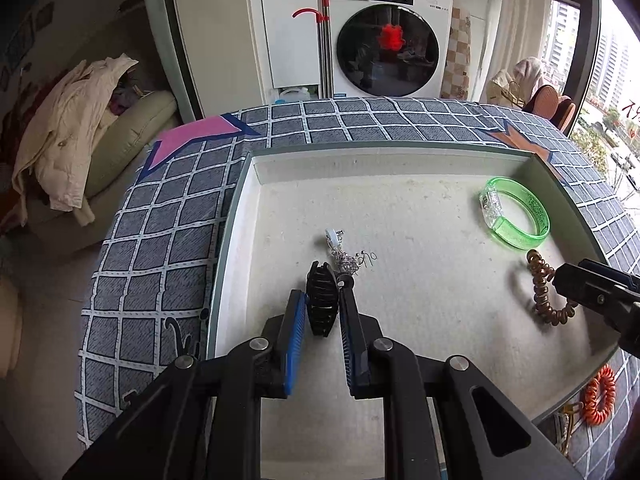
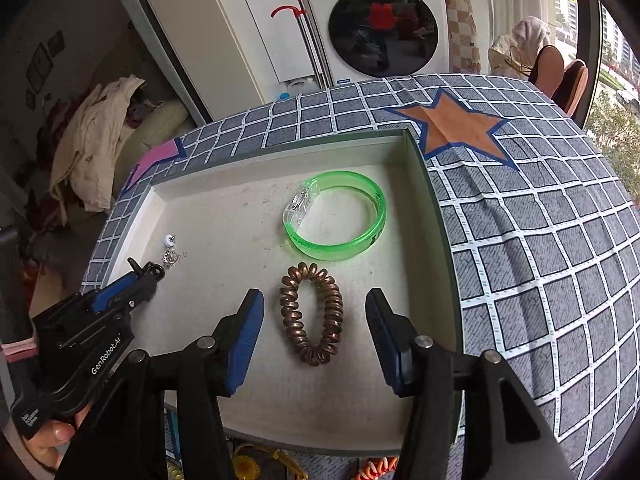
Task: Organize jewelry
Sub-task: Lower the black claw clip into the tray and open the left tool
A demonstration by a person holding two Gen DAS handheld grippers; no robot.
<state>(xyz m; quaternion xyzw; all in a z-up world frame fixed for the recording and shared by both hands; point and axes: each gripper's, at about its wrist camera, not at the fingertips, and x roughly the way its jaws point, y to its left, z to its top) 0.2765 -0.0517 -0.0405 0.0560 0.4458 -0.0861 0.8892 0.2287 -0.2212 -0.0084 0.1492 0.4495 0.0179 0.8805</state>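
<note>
Left jaws: left gripper (image 1: 320, 306) clamped on a black hair claw (image 1: 321, 304), held just above the tray (image 1: 256, 168) floor.
Right jaws: right gripper (image 2: 316, 320) stood apart, gripping nothing; brown coil tie (image 2: 312, 314) lay between them on the tray floor.
Tray contents: green bangle (image 2: 340, 216) beyond the coil; small silver pieces (image 1: 348, 258) near the claw.
Step in hand: judged coil placed, claw awaiting placement.
Next move: lower claw clear of the silver pieces, then release.

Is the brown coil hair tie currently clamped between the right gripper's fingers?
No, the brown coil hair tie lies between the right gripper's open jaws, untouched.
</note>
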